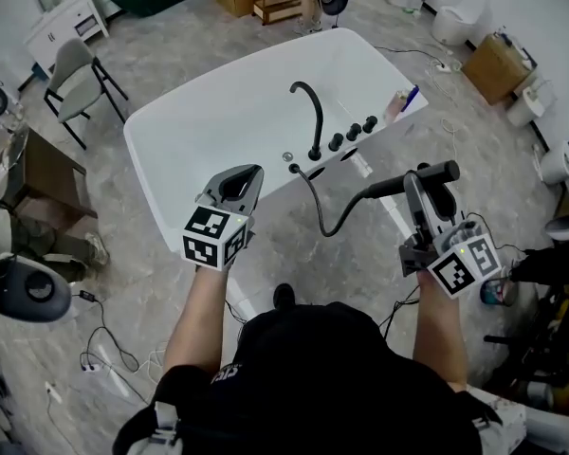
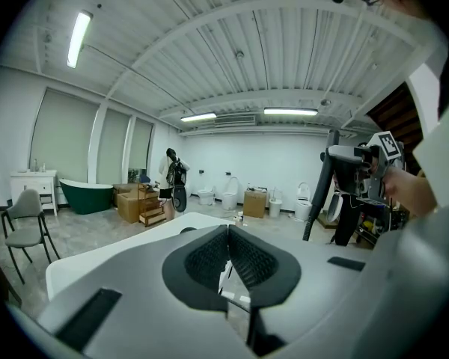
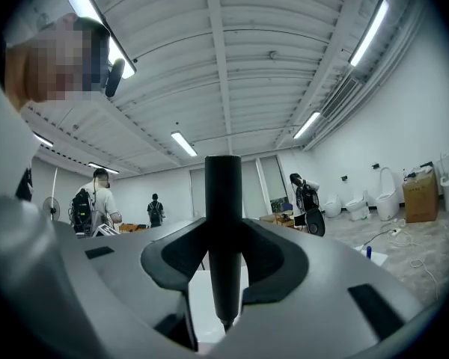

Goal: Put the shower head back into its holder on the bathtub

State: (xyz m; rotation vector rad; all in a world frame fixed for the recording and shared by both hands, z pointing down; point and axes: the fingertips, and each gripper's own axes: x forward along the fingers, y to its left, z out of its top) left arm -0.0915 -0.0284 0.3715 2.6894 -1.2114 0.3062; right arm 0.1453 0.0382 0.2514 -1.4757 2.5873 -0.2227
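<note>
Black shower head held in right gripper, short of the white bathtub

The right gripper [image 1: 417, 186] has its jaws clamped on the slim black wand of the shower head [image 1: 434, 172], which lies crosswise between them, apart from the tub deck ahead. A black flexible hose [image 1: 334, 221] droops from the wand's end to the rim of the white oval bathtub [image 1: 171, 131], ahead and left of this gripper, beside a curved black faucet [image 1: 313, 112] and round black knobs [image 1: 353, 133]. The left gripper [image 1: 242, 183], off to its left, has its jaws pressed together on nothing, tips at the tub's near rim.
</note>
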